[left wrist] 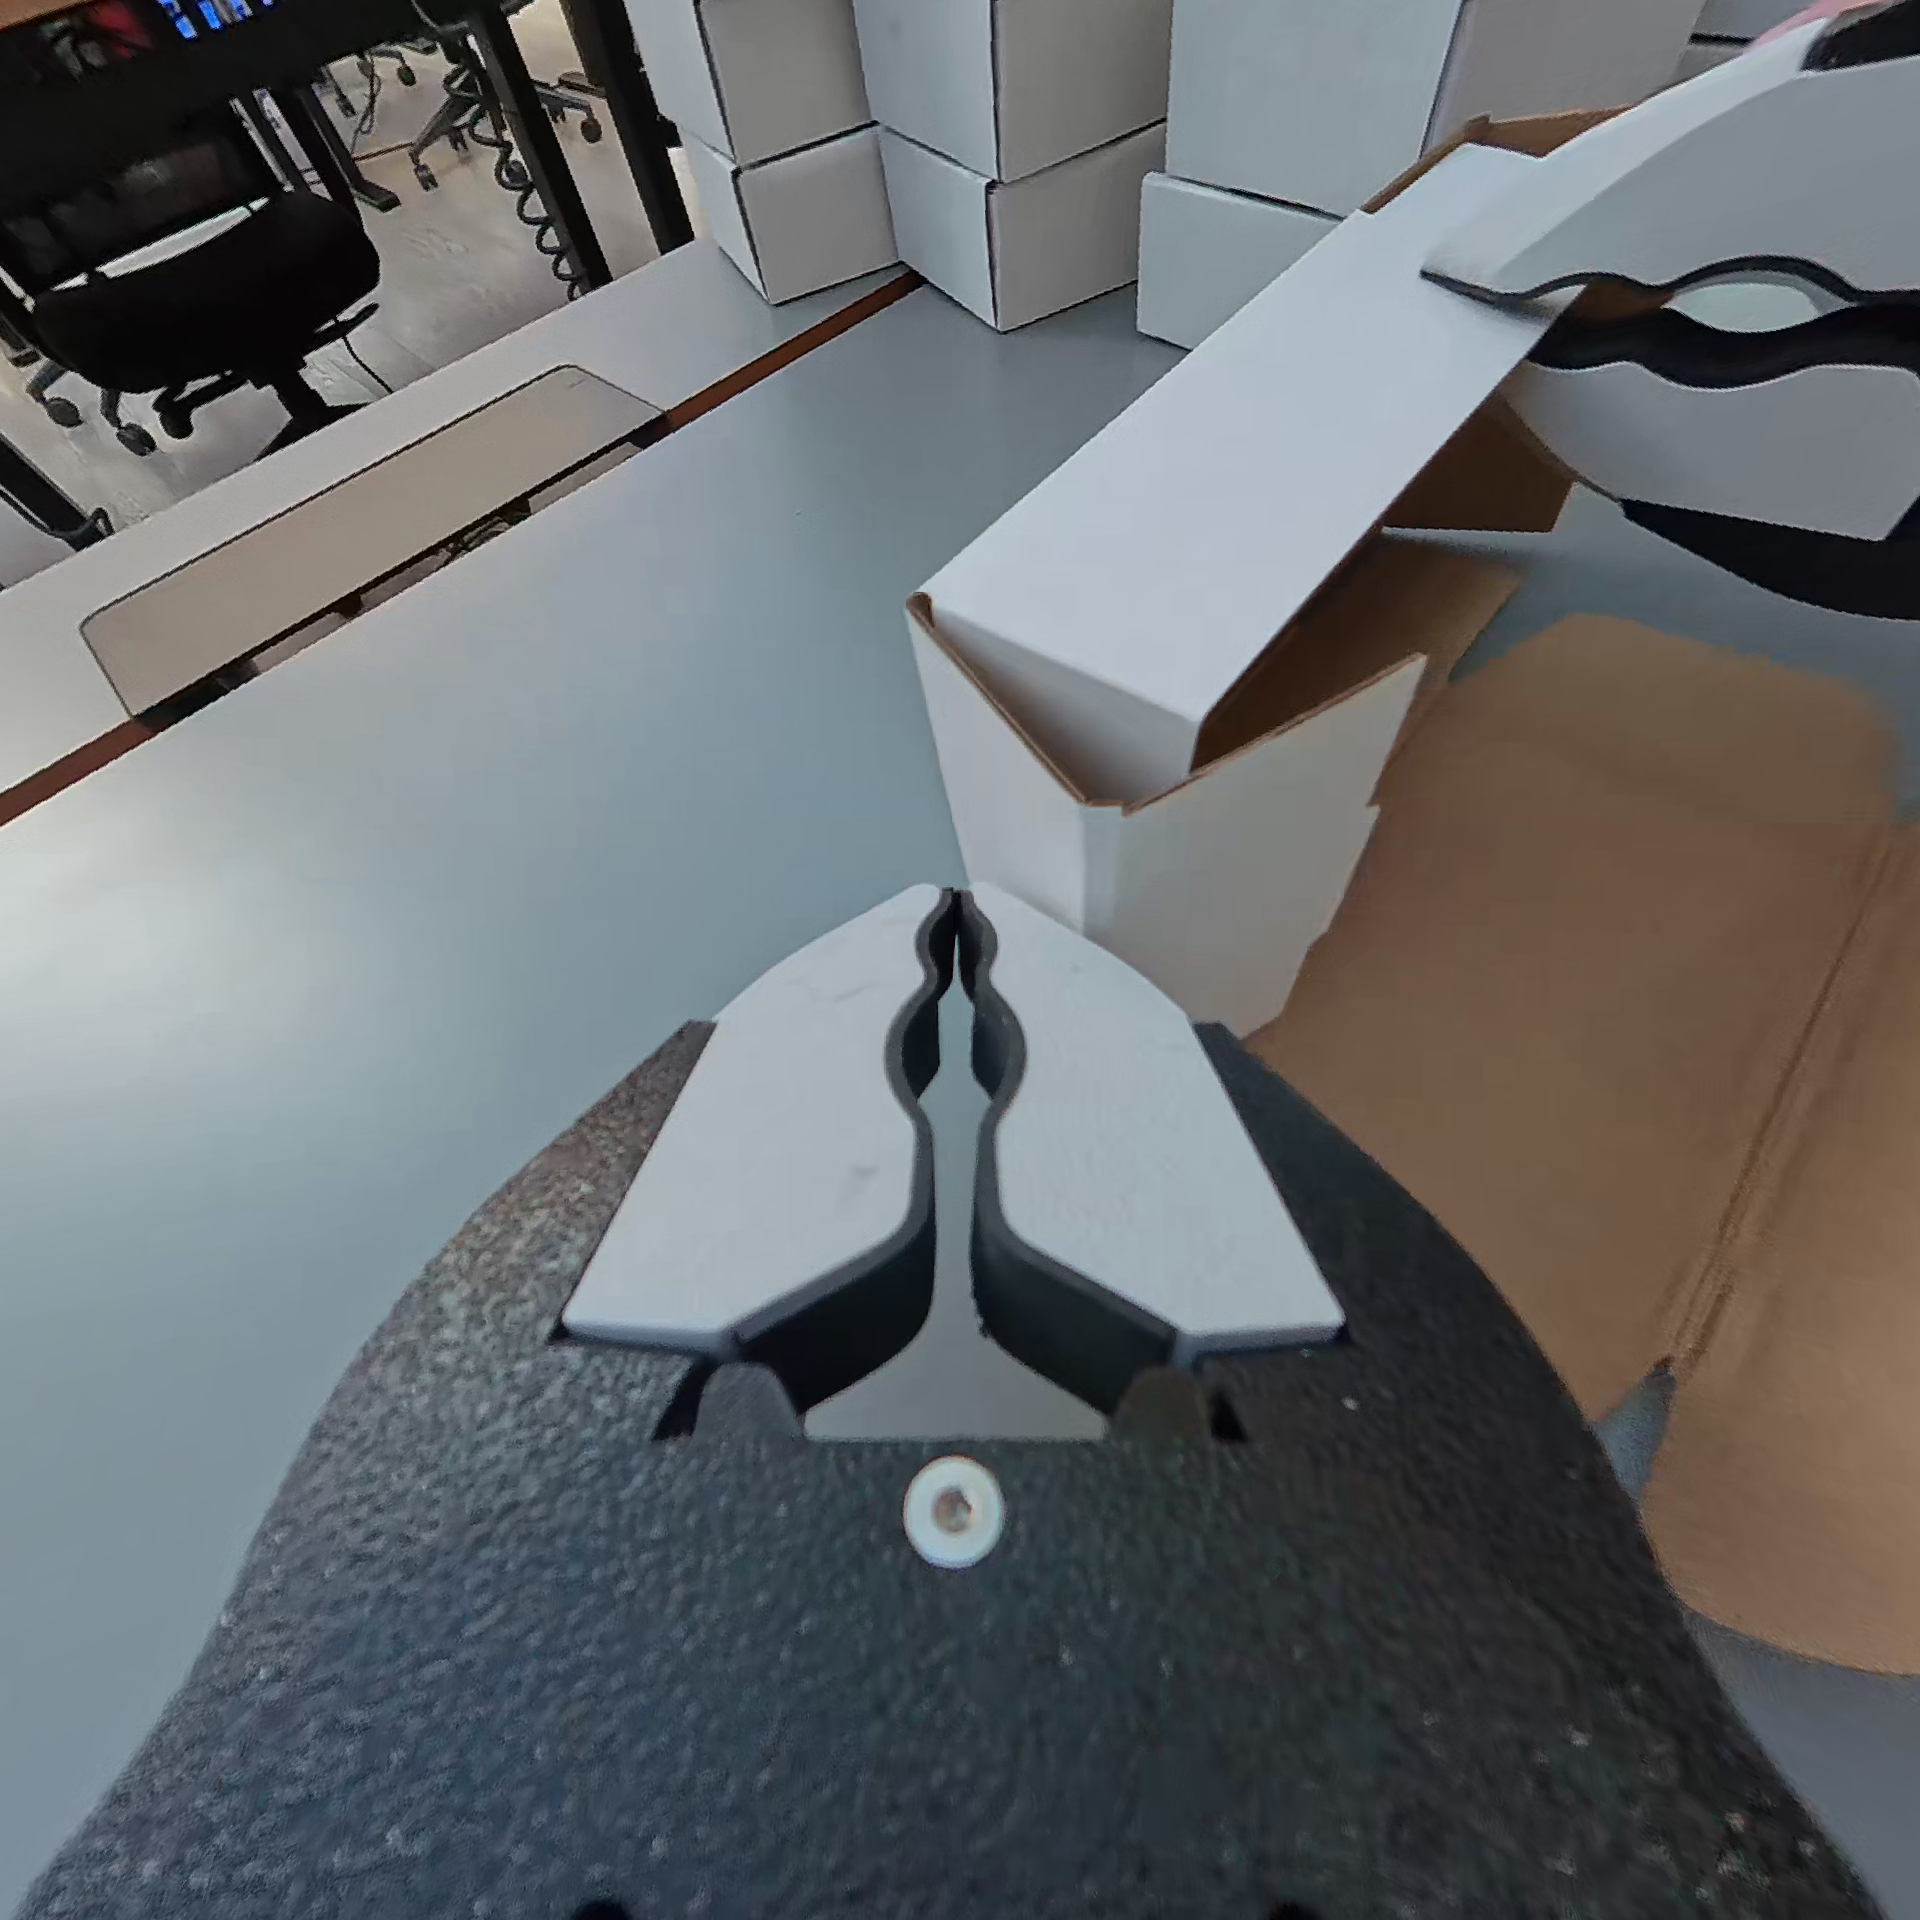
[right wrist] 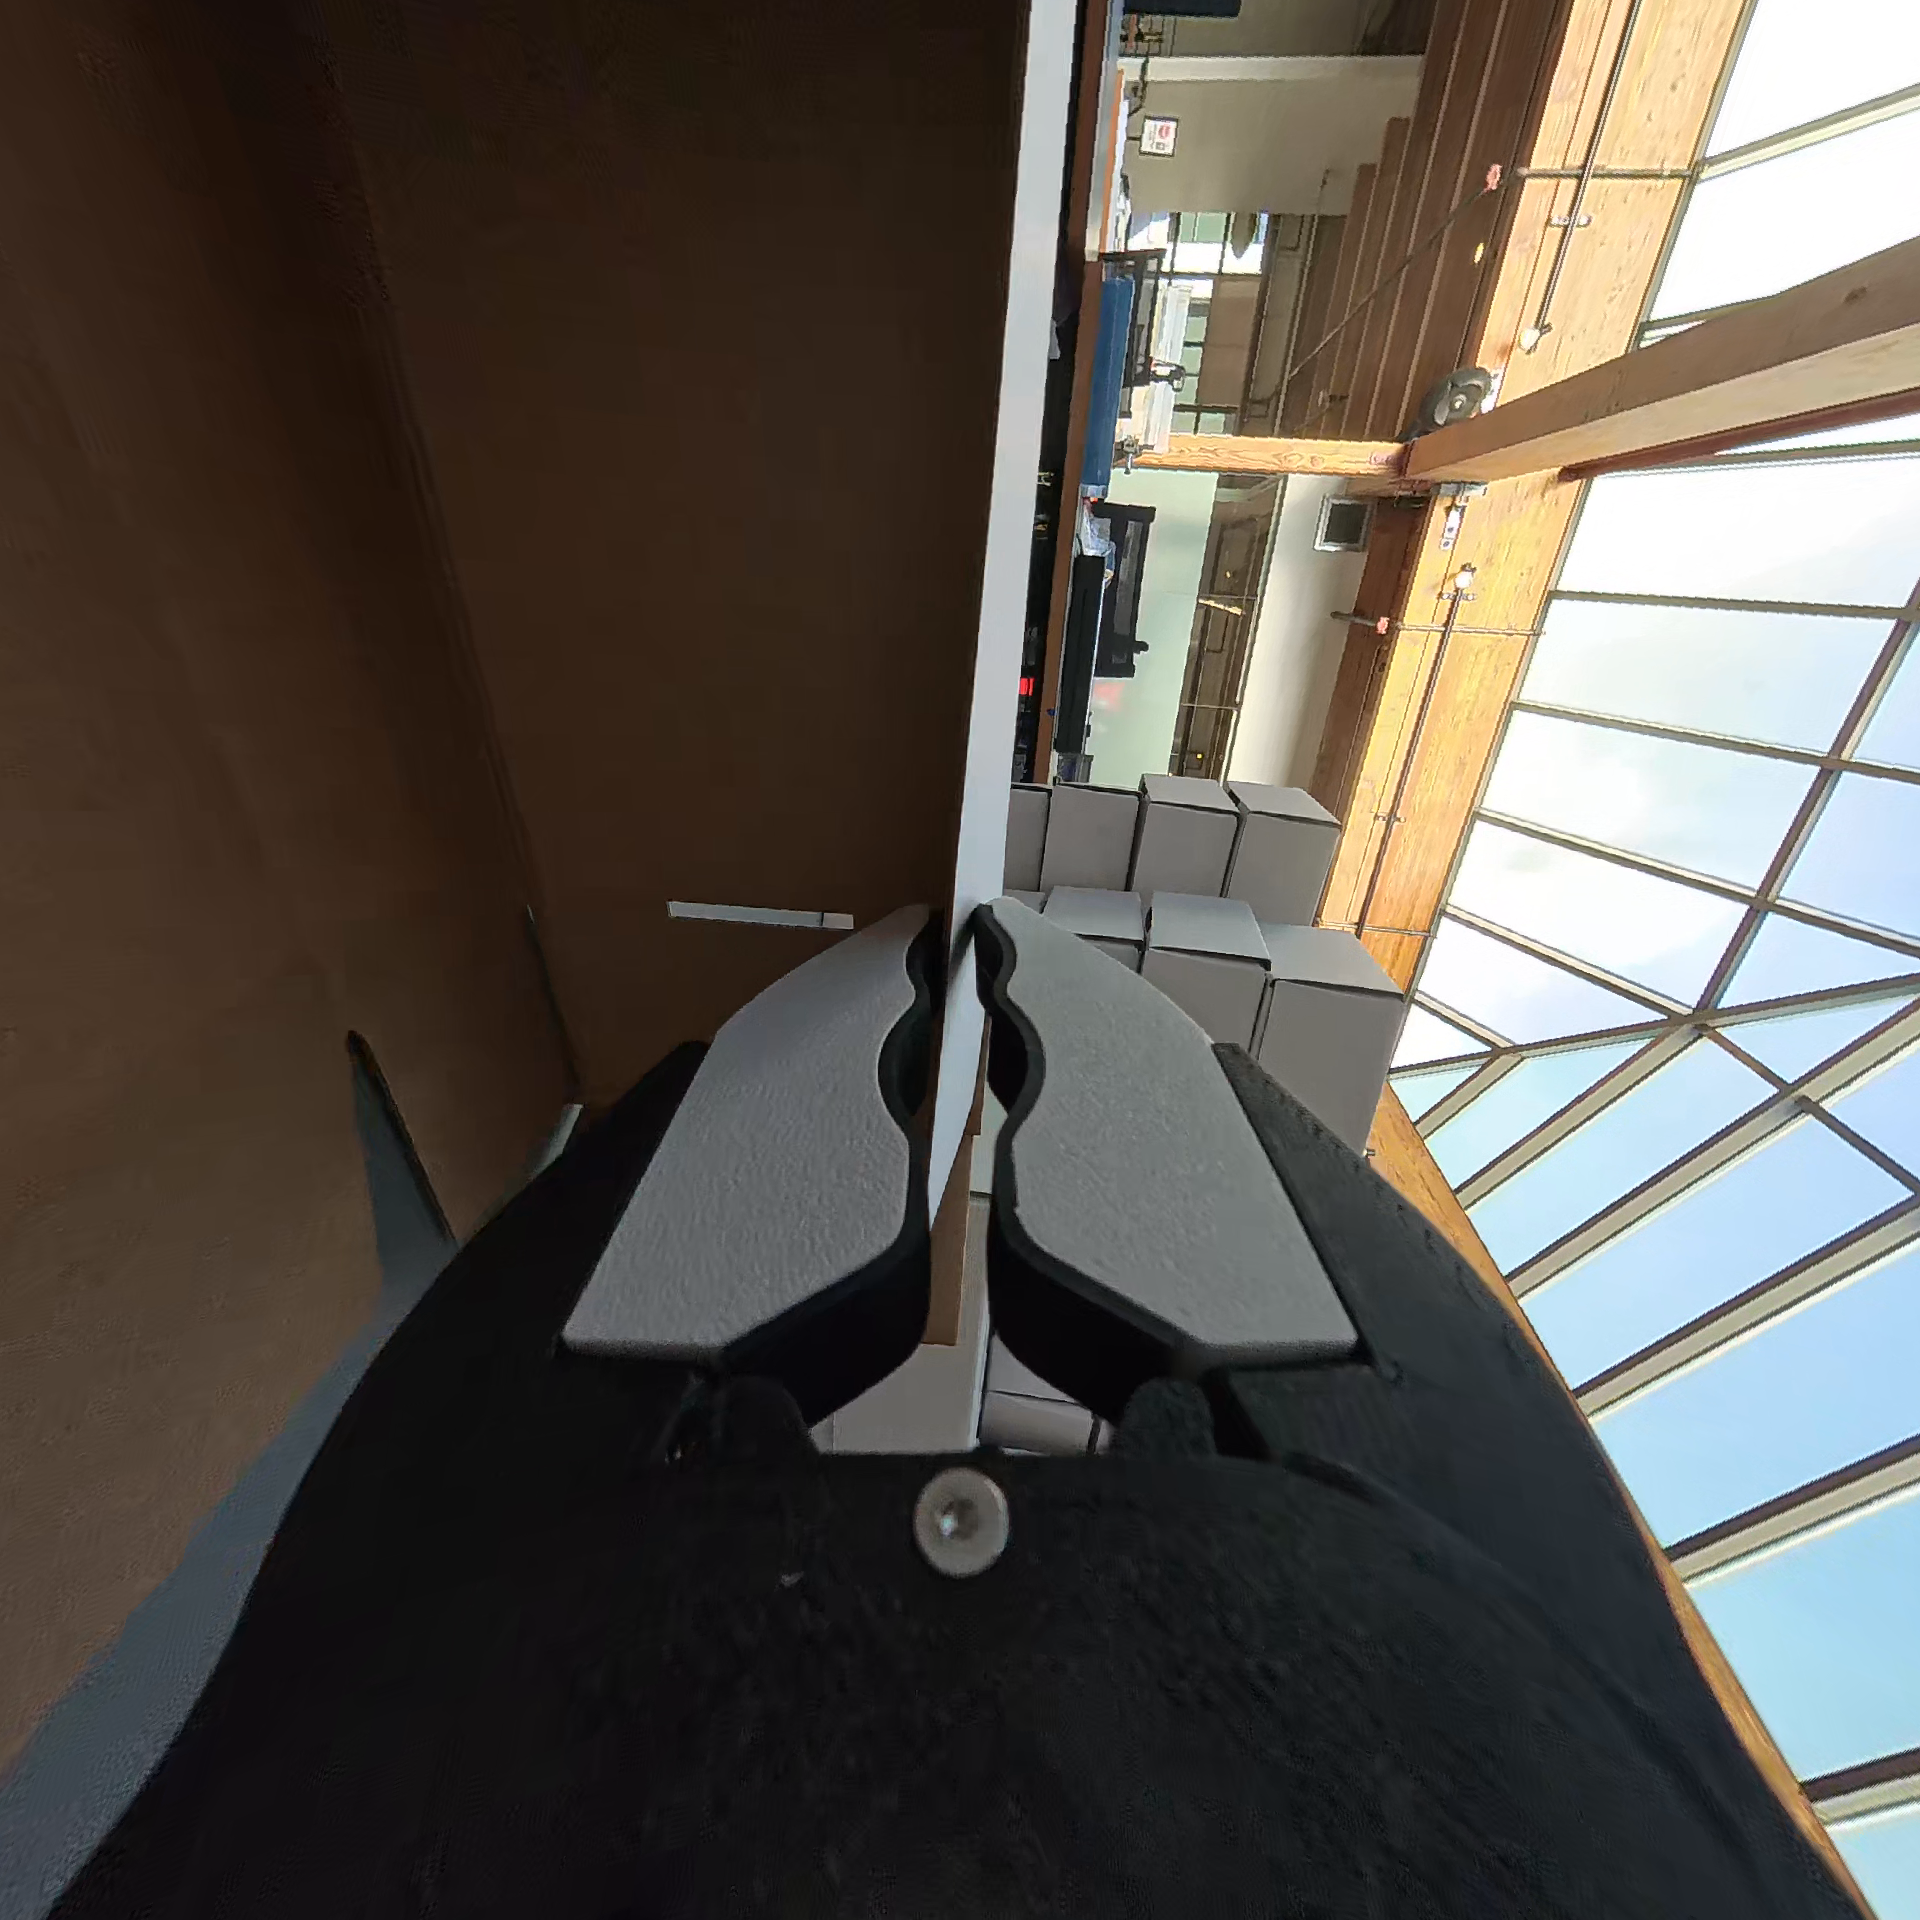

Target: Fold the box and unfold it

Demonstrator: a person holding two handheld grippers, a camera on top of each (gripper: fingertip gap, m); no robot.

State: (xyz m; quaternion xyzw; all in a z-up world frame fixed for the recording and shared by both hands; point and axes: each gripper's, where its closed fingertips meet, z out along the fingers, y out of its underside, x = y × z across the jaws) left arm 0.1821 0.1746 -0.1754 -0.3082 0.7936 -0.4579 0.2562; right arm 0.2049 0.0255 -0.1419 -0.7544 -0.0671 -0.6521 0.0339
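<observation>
A white cardboard box (left wrist: 1143, 623) with a brown inside lies partly folded on the grey table (left wrist: 468, 831); its side walls stand up and its brown base panel (left wrist: 1610, 1039) lies flat at the right. My left gripper (left wrist: 954, 909) is shut and empty, just in front of the box's near corner. My right gripper (left wrist: 1558, 286) shows in the left wrist view at the upper right, shut on the raised wall's top edge. In the right wrist view the right gripper (right wrist: 961, 925) pinches that white wall edge (right wrist: 1013, 520), with the brown inside (right wrist: 623, 520) to its left.
Several folded white boxes (left wrist: 966, 125) are stacked at the table's far edge, also in the right wrist view (right wrist: 1195, 894). Black office chairs (left wrist: 187, 281) and desks stand beyond the table at the left. Windows and wooden beams (right wrist: 1662, 405) fill the right wrist view's right side.
</observation>
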